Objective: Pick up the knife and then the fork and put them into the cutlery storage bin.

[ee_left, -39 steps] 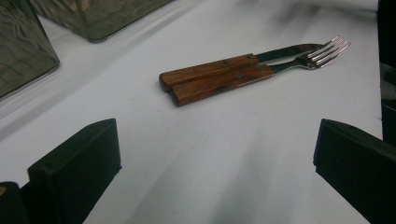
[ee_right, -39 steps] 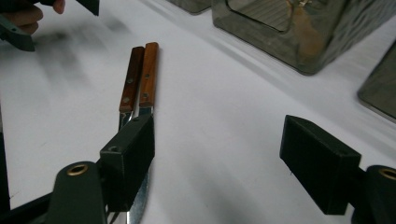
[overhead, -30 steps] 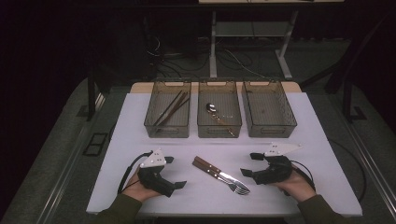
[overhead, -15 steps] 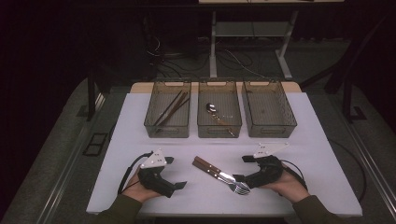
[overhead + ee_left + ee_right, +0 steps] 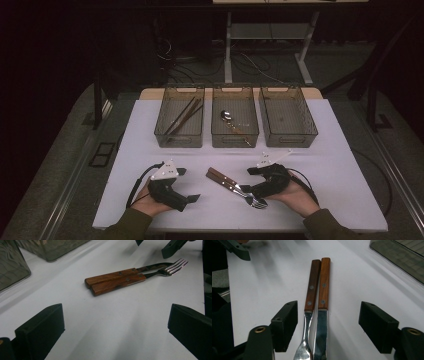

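Between the right gripper's (image 5: 327,326) spread, just-closing jaws lie fork (image 5: 310,315) and knife (image 5: 322,315); left gripper (image 5: 115,330) spread

High view overhead, facing forward-down; both gripper views low, close (sharing fork (image 5: 172,266) from opposite ends).

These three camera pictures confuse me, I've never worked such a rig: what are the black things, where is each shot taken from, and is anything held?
A person holds hand-held tongs in each hand: the left tongs and right tongs. The high view looks down on the white table. The other two pictures come from cameras riding on each pair of tongs, looking along its black jaws. On the table a wooden-handled fork and knife lie side by side. Behind stand three bins: chopsticks in the left, a spoon in the middle. The right jaws, just closing, straddle the cutlery without touching it. Nothing is held.
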Demonstrator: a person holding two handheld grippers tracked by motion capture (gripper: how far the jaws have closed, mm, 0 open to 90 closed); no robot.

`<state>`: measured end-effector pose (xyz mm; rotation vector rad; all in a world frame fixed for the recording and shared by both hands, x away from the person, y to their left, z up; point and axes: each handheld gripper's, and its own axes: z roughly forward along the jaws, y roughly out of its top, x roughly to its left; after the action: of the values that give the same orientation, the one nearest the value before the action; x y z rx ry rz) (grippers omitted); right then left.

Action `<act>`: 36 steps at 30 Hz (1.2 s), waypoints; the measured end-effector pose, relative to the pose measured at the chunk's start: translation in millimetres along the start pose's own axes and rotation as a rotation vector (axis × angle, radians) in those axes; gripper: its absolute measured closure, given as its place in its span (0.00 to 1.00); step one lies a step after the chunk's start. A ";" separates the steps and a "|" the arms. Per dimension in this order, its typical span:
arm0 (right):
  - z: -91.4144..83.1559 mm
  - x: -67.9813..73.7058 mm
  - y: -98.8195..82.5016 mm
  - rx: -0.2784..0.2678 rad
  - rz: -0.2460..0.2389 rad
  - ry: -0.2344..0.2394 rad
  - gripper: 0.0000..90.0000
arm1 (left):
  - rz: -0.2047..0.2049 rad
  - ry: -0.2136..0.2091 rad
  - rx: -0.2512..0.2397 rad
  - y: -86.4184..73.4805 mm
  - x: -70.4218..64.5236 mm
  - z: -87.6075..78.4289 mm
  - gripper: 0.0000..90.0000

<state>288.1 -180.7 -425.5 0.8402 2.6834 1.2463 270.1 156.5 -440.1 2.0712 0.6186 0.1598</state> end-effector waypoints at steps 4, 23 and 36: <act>4.8 0.9 4.9 -0.002 -0.009 0.006 0.38 | -0.003 -0.001 -0.002 -0.2 0.3 -0.1 0.00; 26.0 9.5 19.9 0.056 -0.036 -0.012 0.70 | 0.003 -0.003 0.003 0.0 0.8 0.4 0.00; 39.0 11.4 17.9 0.105 -0.038 -0.048 0.76 | -0.001 -0.004 0.003 -0.3 0.6 1.1 0.00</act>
<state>297.4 -138.8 -436.8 0.8157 2.7328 1.0718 270.8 156.1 -441.0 2.0741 0.6174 0.1538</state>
